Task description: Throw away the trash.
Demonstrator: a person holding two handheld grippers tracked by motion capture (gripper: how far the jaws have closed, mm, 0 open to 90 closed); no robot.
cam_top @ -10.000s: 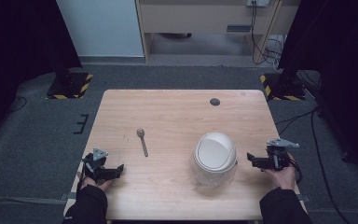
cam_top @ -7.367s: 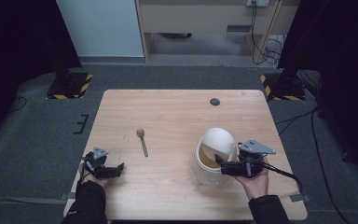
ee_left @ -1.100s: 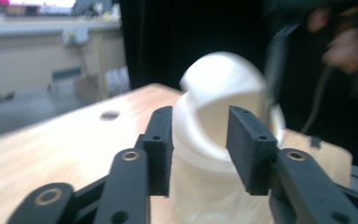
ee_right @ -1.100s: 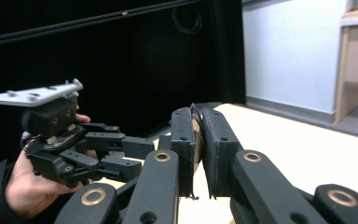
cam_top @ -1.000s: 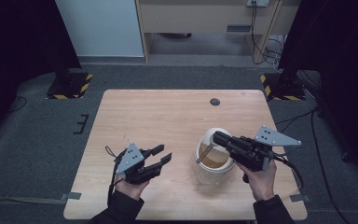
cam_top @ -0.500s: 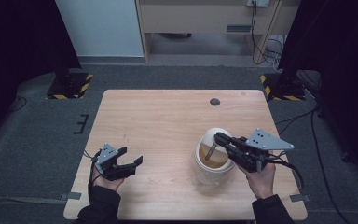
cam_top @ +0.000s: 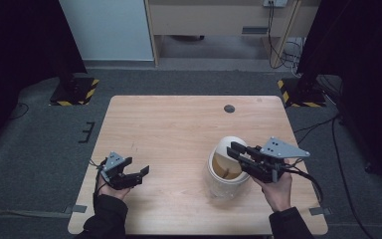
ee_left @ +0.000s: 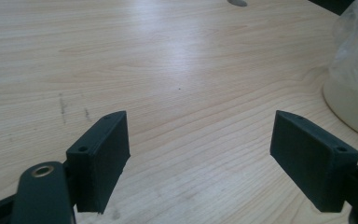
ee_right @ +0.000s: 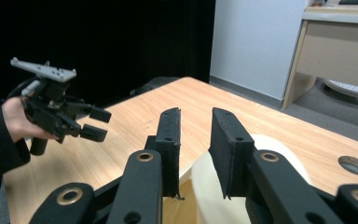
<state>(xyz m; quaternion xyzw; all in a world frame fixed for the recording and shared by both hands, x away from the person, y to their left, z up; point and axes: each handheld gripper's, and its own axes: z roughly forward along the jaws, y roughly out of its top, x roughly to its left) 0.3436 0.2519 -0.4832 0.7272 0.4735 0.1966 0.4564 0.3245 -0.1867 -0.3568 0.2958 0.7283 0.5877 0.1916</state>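
- Two tongs are working over the wooden surface (cam_top: 179, 124), one in each of the person's hands.
- Right tongs (cam_top: 238, 154) are hovering at the 3 o'clock rim of the white container (cam_top: 219, 184), jaws pointing toward 9 o'clock across its mouth.
- In the right gripper view, these tongs (ee_right: 195, 149) are standing parted by a narrow gap with nothing visibly pinched between them, the container's pale rim (ee_right: 279, 149) lying just beneath.
- White container is sitting at about 4 o'clock on the surface, its mouth uncovered and brownish inside.
- Left tongs (cam_top: 138, 175) are resting low at about 8 o'clock, well apart from the container.
- In the left gripper view, the left tongs (ee_left: 198, 154) are spread wide with bare wood between them, the container (ee_left: 354, 84) showing at 2 o'clock.
- One dark round hole (cam_top: 229, 108) is sitting near the far edge, at about 1 o'clock.
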